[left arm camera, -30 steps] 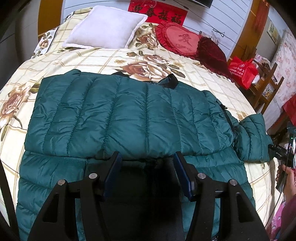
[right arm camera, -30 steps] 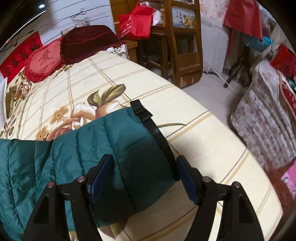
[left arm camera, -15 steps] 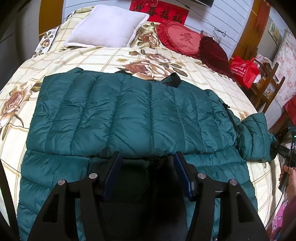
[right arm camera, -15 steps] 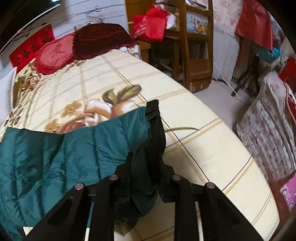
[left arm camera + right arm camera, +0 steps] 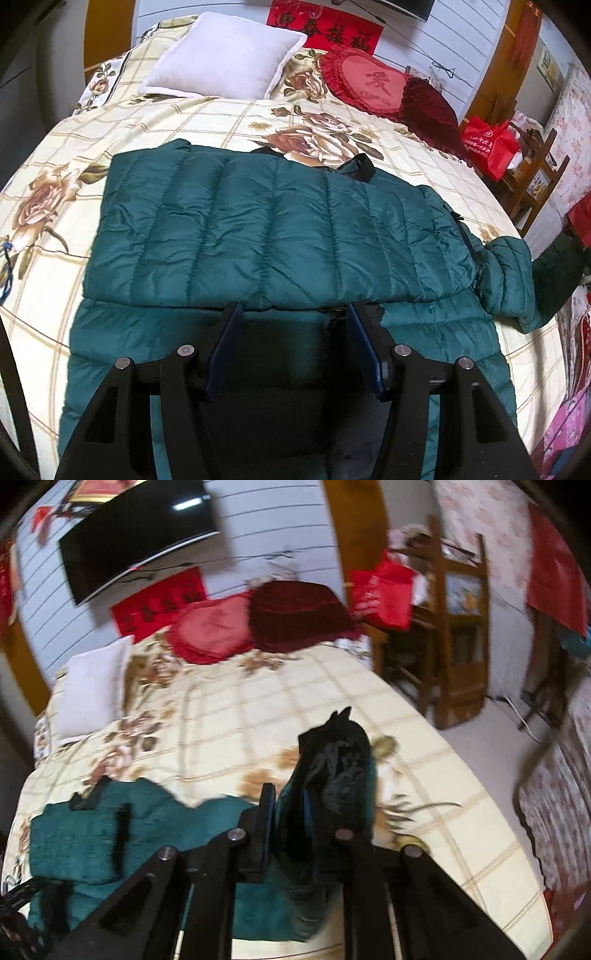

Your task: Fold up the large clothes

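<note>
A dark green quilted down jacket (image 5: 273, 229) lies spread on the floral bed, one half folded over the other. Its right sleeve (image 5: 509, 273) bunches at the bed's right side. My left gripper (image 5: 293, 347) is open and empty, hovering over the jacket's near edge. My right gripper (image 5: 314, 812) is shut on the sleeve end with its black cuff (image 5: 340, 753), holding it lifted above the bedspread. The rest of the jacket (image 5: 92, 834) lies to the lower left in the blurred right wrist view.
A white pillow (image 5: 225, 55), a red heart cushion (image 5: 369, 85) and a maroon cushion (image 5: 432, 114) sit at the bed's head. A red bag (image 5: 487, 147) rests on wooden chairs (image 5: 450, 635) right of the bed. A TV (image 5: 136, 531) hangs on the wall.
My right gripper closed on the sleeve cuff and lifted it up off the bed, swinging towards the jacket. My left gripper stayed open and drifted slightly.
</note>
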Tool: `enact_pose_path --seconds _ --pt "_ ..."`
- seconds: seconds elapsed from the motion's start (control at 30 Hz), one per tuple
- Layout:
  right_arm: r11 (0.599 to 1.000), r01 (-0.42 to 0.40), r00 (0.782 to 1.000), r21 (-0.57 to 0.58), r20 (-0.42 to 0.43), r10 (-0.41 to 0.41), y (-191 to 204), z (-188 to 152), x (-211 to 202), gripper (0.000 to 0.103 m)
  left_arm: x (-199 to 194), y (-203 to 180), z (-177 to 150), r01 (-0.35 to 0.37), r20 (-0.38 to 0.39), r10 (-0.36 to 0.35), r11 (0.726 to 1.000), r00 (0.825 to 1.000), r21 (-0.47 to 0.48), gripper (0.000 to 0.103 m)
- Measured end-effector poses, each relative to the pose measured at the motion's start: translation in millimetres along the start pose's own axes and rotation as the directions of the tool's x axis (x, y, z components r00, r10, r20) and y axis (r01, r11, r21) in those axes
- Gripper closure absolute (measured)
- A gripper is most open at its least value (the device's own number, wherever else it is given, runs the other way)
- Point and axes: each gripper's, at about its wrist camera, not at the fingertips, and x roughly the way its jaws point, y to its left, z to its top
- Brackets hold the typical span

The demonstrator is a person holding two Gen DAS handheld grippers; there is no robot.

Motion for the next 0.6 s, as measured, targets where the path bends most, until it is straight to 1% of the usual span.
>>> enact_pose_path --seconds 0.07,0.13,0.23,0.27,0.37,0.4,0.43,0.47,0.5,0.53,0.57,0.6 --pt "0.999 -0.037 0.999 -0.026 -0.004 0.037 23.0 3.0 -1.4 0.096 -1.9 4.3 0.1 -0.009 0.001 0.009 1.0 1.0 -0.001 0.064" --pt "0.996 -0.068 0.998 -0.058 -0.012 0.067 48.6 2.8 -1.2 0.096 -3.6 9.8 -0.7 -0.012 -0.003 0.012 1.0 1.0 -0.008 0.064" --pt "0.99 -0.086 0.996 -0.113 -0.042 0.081 83.5 0.1 4.6 0.097 -5.7 19.4 -2.0 -0.022 -0.009 0.022 1.0 1.0 -0.022 0.064" --pt "0.988 -0.092 0.995 -0.126 -0.047 0.087 89.6 -1.7 5.3 0.097 -6.5 21.6 -2.7 -0.021 -0.01 0.02 0.999 1.0 -0.027 0.064" --pt "0.985 -0.051 0.997 -0.166 -0.065 0.04 99.2 -6.9 8.0 0.096 -8.8 28.6 -4.8 -0.017 -0.008 0.016 0.999 1.0 -0.038 0.064" --pt "0.986 -0.025 0.997 -0.166 -0.081 0.012 96.1 -8.1 11.2 0.093 -8.9 29.7 -5.5 -0.015 -0.008 0.015 0.999 1.0 -0.04 0.064" --pt "0.988 -0.001 0.995 -0.156 -0.097 -0.015 90.2 -9.4 14.4 0.087 -8.9 29.8 -6.3 -0.013 -0.01 0.013 0.999 1.0 -0.042 0.064" --pt "0.99 0.037 0.992 -0.136 -0.115 -0.053 78.9 -10.3 18.5 0.062 -8.1 30.5 -7.1 -0.01 -0.013 0.01 0.999 1.0 -0.043 0.064" --pt "0.99 0.069 0.991 -0.126 -0.11 -0.083 66.5 -11.8 19.1 0.029 -7.5 30.8 -7.6 -0.01 -0.015 0.009 0.999 1.0 -0.043 0.064" --pt "0.987 0.106 0.989 -0.119 -0.087 -0.117 54.4 -13.3 18.1 0.019 -6.6 30.9 -8.3 -0.01 -0.017 0.009 0.999 1.0 -0.044 0.064" --pt "0.984 0.137 0.987 -0.111 -0.065 -0.145 40.2 -15.0 17.9 0.011 -5.9 31.1 -8.5 -0.009 -0.018 0.008 0.999 1.0 -0.044 0.064" --pt "0.98 0.168 0.982 -0.11 -0.07 -0.176 26.0 -17.2 20.6 0.008 -4.9 30.8 -9.1 -0.006 -0.019 0.005 0.999 1.0 -0.046 0.064"
